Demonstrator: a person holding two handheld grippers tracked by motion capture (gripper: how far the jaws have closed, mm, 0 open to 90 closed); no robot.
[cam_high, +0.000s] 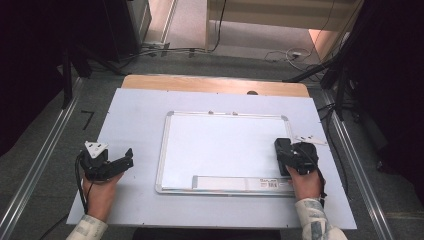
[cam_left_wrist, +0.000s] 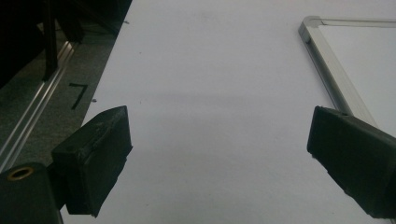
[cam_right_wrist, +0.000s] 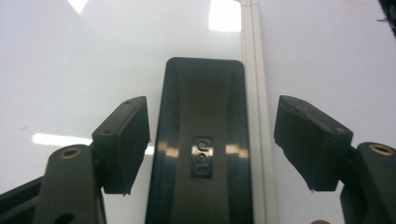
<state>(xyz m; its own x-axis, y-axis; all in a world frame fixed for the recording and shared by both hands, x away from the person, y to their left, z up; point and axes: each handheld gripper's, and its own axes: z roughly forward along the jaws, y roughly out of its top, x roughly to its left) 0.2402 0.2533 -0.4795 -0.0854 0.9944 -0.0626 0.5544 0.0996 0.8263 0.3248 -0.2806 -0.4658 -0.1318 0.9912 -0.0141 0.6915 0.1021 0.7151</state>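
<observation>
A white whiteboard (cam_high: 220, 142) with a silver frame lies flat in the middle of the table. A black eraser (cam_right_wrist: 203, 93) rests on its right edge, partly over the frame (cam_right_wrist: 254, 70); in the high view the eraser (cam_high: 281, 142) is mostly under my right gripper (cam_high: 285, 152). My right gripper (cam_right_wrist: 212, 107) stands open with one jaw on each side of the eraser, and a gap shows at the right pad. My left gripper (cam_high: 129, 158) rests on the table left of the board, pointing right. It (cam_left_wrist: 219, 126) is wide open with nothing between its jaws.
A grey strip (cam_high: 240, 182) with a small label lies along the whiteboard's near edge. The white sheet (cam_high: 130, 110) covers a wooden table (cam_high: 210, 82). Dark stands and cables (cam_high: 280, 55) are on the floor beyond, with metal rails (cam_high: 40, 165) at both sides.
</observation>
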